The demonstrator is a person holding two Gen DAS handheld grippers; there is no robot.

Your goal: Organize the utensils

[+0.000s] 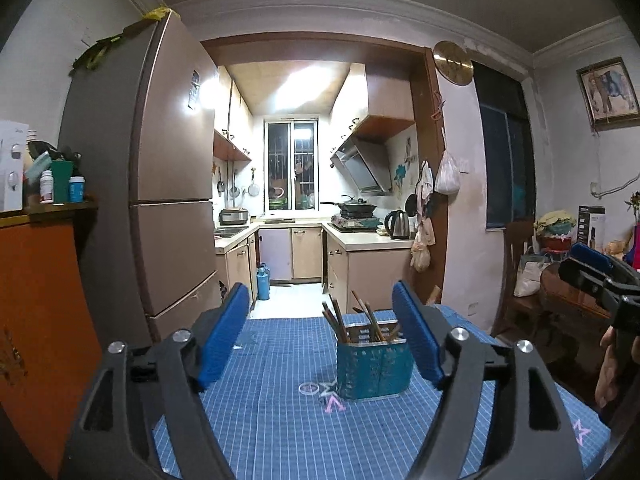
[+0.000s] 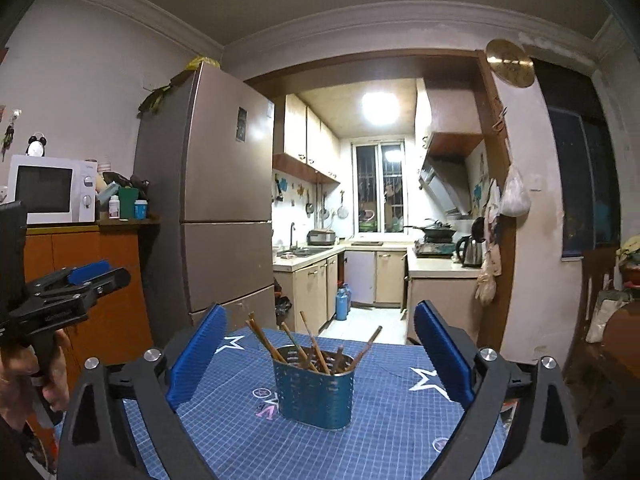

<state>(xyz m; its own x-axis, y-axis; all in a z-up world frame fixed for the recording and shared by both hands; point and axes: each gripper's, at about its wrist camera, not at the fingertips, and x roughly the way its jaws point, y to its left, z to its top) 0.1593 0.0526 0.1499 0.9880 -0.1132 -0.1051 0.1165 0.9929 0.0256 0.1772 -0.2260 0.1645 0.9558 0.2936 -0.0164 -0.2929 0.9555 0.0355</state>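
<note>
Both my grippers, left (image 1: 320, 344) and right (image 2: 320, 356), hung released short of the holder (image 2: 314, 388); chopsticks (image 2: 308, 344) inside looked light, stiff, slippery — pinch mid-shaft.

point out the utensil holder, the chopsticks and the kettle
utensil holder (image 2: 314, 394), right wrist view, on its perforated blue front wall
chopsticks (image 2: 266, 342), right wrist view, on the shaft of the leftmost stick
kettle (image 1: 399, 225), left wrist view, on its steel body
</note>
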